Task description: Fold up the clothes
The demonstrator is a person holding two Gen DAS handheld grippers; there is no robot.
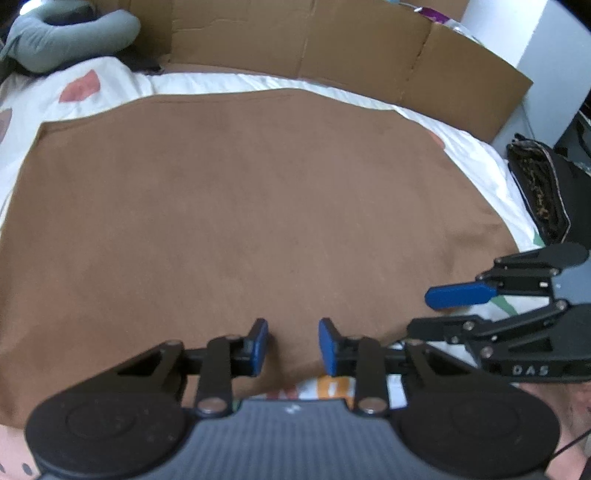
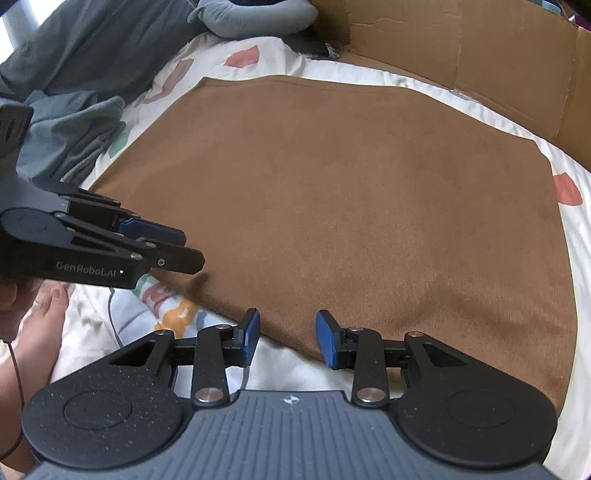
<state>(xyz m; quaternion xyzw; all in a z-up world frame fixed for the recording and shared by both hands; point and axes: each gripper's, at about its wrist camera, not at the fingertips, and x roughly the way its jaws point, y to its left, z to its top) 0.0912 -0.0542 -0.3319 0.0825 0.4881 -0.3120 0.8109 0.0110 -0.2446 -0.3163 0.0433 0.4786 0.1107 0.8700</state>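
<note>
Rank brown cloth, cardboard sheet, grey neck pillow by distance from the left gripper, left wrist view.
From the left gripper:
1. brown cloth, directly under the gripper.
2. cardboard sheet, along the far edge, right of centre.
3. grey neck pillow, far left corner.

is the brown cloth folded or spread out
Spread out: the brown cloth lies flat over the bed, edges showing all round, no fold line visible.

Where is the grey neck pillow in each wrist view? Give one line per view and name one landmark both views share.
Left wrist view: the grey neck pillow lies in the top left corner, beyond the patterned bedsheet.
Right wrist view: the same pillow sits at the top edge, left of centre, beside the cardboard.
Shared landmark: the brown cloth spread flat across the middle of both views.
</note>
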